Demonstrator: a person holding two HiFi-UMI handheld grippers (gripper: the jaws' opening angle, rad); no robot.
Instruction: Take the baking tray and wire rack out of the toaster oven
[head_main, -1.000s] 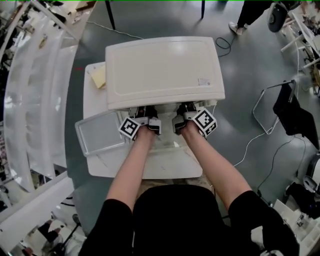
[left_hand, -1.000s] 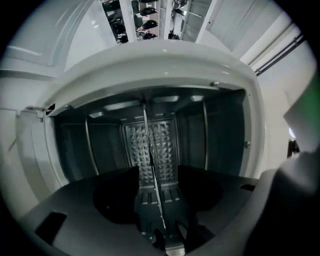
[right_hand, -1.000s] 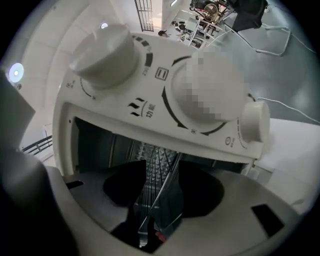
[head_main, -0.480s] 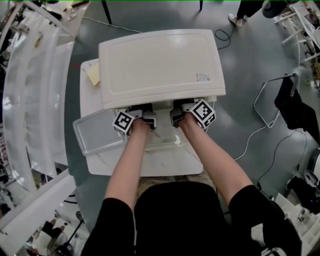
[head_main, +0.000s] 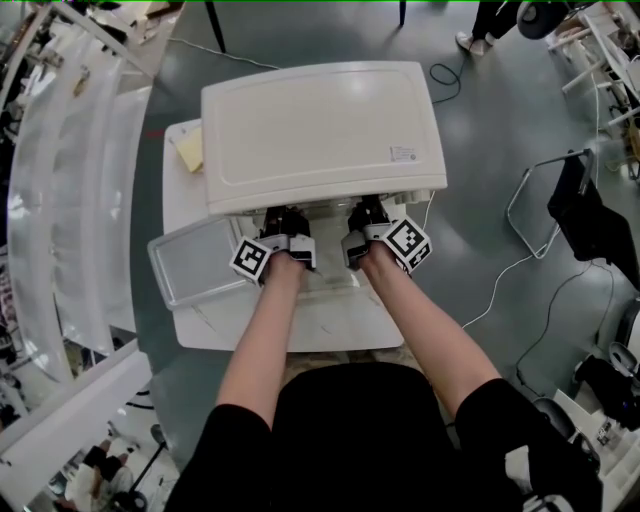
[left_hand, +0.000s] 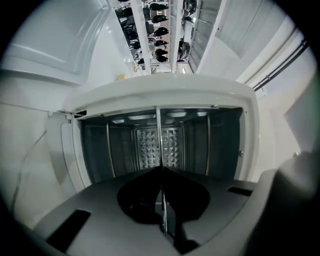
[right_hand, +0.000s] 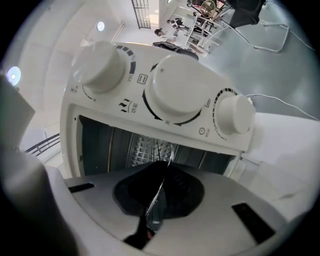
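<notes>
The white toaster oven (head_main: 320, 130) stands on the table with its door (head_main: 335, 290) folded down toward me. The grey baking tray (head_main: 200, 265) lies on the table left of the door. Both grippers reach into the oven's mouth, side by side. My left gripper (head_main: 285, 222) (left_hand: 161, 172) has just closed, and the jaws are shut on a thin wire of the rack (left_hand: 158, 135). My right gripper (head_main: 365, 215) (right_hand: 162, 172) is shut on the rack's front wire (right_hand: 159, 150), below the control knobs (right_hand: 182, 92). From above, the oven's top hides the rack.
A yellow pad (head_main: 193, 152) lies at the table's back left beside the oven. White shelving (head_main: 60, 200) runs along the left. A cable (head_main: 500, 290) trails over the floor on the right, near a black-draped stand (head_main: 590, 230).
Both grippers went a little deeper under the oven's front edge, then came back slightly toward me. The baking tray has not moved.
</notes>
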